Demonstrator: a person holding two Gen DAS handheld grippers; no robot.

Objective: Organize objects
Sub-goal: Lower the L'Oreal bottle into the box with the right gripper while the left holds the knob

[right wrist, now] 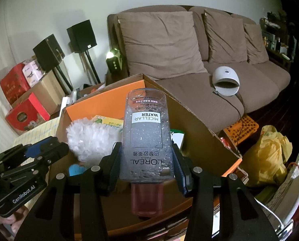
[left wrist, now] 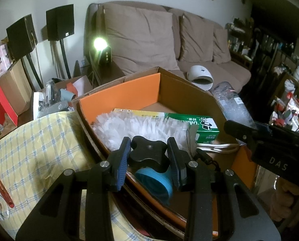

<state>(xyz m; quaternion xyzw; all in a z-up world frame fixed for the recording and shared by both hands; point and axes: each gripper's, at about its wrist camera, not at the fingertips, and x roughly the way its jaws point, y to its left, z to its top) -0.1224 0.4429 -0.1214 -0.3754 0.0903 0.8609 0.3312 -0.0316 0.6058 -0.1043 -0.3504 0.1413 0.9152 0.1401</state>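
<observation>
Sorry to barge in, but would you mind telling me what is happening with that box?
A person is sorting things into a cardboard box by the sofa. The left hand-held gripper grips a black knob on a blue object over the box. The right hand-held gripper holds a clear bottle above it. A white duster and green carton lie inside.

A black, four-lobed plastic knob [left wrist: 147, 153] on a sky-blue round plastic body [left wrist: 156, 182] sits clamped between the left jaws, lobes against both pads, the blue body hanging below them. A clear plastic micellar-water bottle [right wrist: 146, 138], droplets inside and a pink cap toward the camera, lies upside down between the right jaws, base jutting beyond their tips. Past both jaws stands an open orange-lined cardboard box [left wrist: 129, 86].
</observation>
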